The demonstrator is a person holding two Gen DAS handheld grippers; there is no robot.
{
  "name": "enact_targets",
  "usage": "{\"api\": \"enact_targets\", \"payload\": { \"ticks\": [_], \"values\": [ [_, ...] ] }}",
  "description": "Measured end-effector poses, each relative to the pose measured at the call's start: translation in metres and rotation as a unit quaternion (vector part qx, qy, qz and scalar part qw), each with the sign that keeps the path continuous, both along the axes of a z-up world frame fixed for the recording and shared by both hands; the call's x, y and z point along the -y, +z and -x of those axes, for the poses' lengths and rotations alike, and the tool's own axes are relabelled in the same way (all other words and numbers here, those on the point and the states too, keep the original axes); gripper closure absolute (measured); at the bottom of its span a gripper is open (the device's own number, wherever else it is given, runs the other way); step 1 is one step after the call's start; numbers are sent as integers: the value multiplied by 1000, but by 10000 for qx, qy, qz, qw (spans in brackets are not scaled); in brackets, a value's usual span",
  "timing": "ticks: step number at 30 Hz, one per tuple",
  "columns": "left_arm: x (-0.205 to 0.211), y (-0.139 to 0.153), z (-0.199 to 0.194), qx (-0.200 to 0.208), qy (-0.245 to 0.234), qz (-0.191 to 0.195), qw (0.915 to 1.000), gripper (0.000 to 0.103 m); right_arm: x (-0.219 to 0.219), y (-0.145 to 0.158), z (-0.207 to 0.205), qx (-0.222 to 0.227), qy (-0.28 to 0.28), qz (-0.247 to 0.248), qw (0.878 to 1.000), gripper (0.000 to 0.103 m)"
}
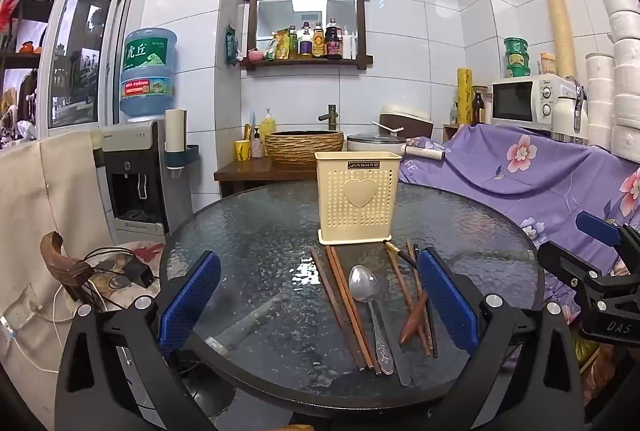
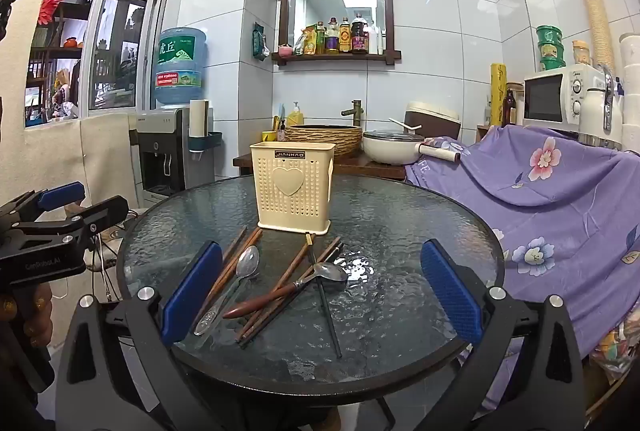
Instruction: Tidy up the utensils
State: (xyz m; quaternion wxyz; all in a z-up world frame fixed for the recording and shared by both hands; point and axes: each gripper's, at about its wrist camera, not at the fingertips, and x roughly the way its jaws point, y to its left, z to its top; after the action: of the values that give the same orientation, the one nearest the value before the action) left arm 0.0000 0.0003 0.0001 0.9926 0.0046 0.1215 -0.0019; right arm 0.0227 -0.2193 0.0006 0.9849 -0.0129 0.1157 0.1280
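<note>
- We hold the left gripper [image 1: 320,295] and right gripper [image 2: 322,287] with jaws wide apart, empty, above the glass table [image 2: 420,231]
- Utensils [image 2: 280,291] overlap before the cream holder [image 2: 294,187], whose inside is hidden

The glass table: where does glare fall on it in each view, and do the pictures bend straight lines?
Left wrist view: a white glare patch on the glass table sits left of the metal spoon; wall tile lines curve from fisheye distortion. Right wrist view: glare lies beside the wooden-handled spoon, towards the right; edges bend likewise.

Bright, even indoor light; white glare on the glass tabletop [image 1: 260,231] centre. Sharp focus; strong fisheye bending, dark vignette at corners.
</note>
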Motion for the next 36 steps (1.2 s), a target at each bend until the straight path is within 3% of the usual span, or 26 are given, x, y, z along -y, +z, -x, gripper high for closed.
{"api": "enact_targets", "payload": {
  "ticks": [36],
  "values": [
    [9,-1,0,-8,-48,-78,10000,6,-1,0,1,17,-3,21,10000,5]
  ]
}}
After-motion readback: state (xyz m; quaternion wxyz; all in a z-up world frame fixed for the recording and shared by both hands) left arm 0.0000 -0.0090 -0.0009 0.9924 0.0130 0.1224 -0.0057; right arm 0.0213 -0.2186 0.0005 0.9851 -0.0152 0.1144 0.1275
